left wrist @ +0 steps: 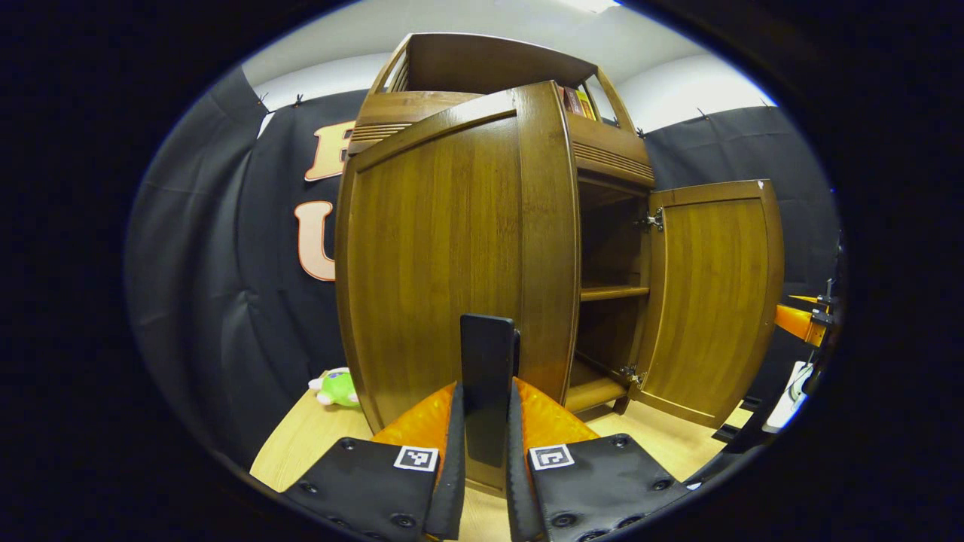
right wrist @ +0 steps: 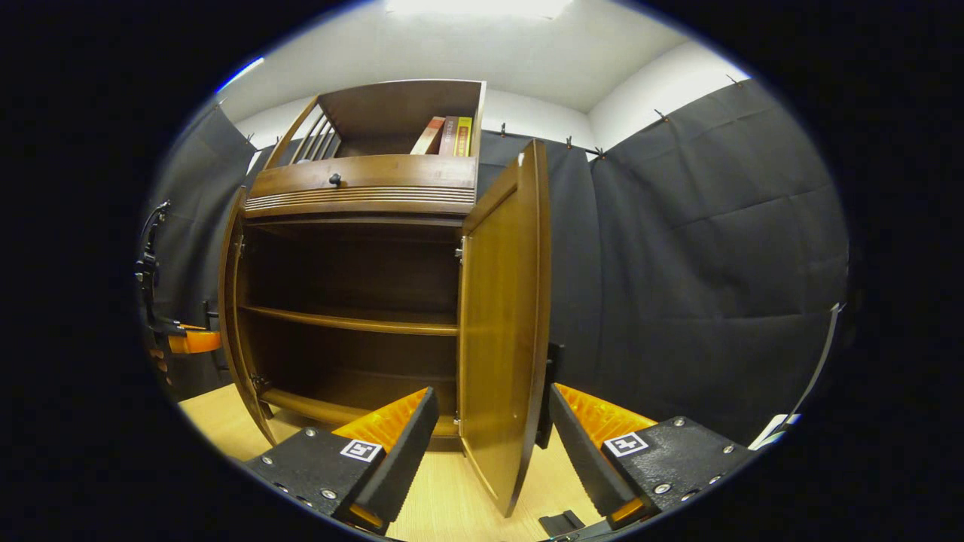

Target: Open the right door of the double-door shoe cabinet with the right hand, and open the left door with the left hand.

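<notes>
Standing on: the shoe cabinet (right wrist: 354, 188) stands on a light wooden floor (left wrist: 301, 444), with black cloth wall behind it.
Left door: the left door (left wrist: 452, 256) is swung out from the cabinet; in the left gripper view its outer face fills the middle.
Handle: a dark upright handle (left wrist: 487, 376) sits on the left door near its free edge.
Left gripper: the left gripper (left wrist: 486, 452) has its two fingers nearly together, and both press on the handle from either side.
Right door: the right door (right wrist: 501, 316) is wide open, seen almost edge-on in the right gripper view.
Right gripper: the right gripper (right wrist: 493, 459) has its fingers wide apart; the lower edge of the right door stands between them, and I cannot tell if either finger touches it.
Inside: two shelves (right wrist: 350, 322) are visible in the dark inside.
Top part: a drawer front with a small knob (right wrist: 334, 179) is above the doors, and some books (right wrist: 448, 137) stand in the open top.
Nearby: a green soft toy (left wrist: 335, 388) lies on the floor, just beside the cabinet's left side.
</notes>
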